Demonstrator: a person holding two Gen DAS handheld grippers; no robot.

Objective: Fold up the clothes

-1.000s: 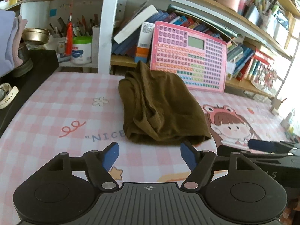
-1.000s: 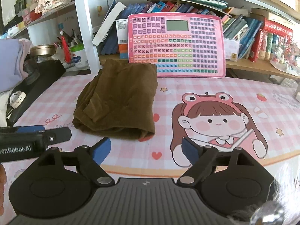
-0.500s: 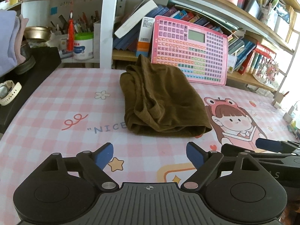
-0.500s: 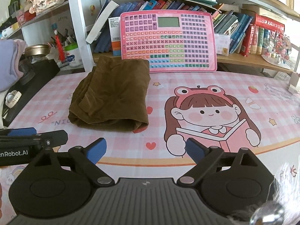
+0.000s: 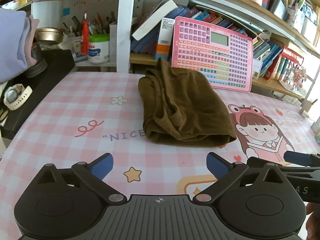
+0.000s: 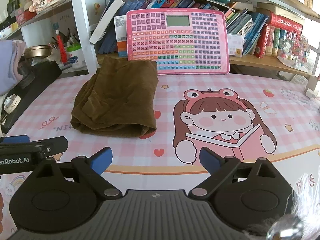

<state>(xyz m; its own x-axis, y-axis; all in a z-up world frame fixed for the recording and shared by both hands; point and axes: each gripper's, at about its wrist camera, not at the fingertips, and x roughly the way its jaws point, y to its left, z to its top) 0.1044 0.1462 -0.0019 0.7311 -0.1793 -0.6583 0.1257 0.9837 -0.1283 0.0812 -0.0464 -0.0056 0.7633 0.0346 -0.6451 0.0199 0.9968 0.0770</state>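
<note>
A: Where's the brown garment (image 5: 184, 108)?
B: Folded on the pink mat (image 5: 60, 128), just before the pink keyboard toy (image 6: 178, 42).
A: Tongs?
B: Left gripper (image 5: 160, 165) just opened wider, right gripper (image 6: 156, 160) spread too; nothing between either.

A desk covered by a pink checked mat (image 6: 220, 84) with a cartoon girl (image 6: 218, 120) stands below white-framed wooden shelves (image 6: 260, 60) crowded with books (image 6: 276, 36). Behind the mat, a pink keyboard toy (image 6: 178, 42) leans against the books. Left of the mat, a white post (image 5: 126, 26) divides off a nook of pens and a white jar (image 5: 99, 49). Daylight enters from the right of the shelves.
</note>
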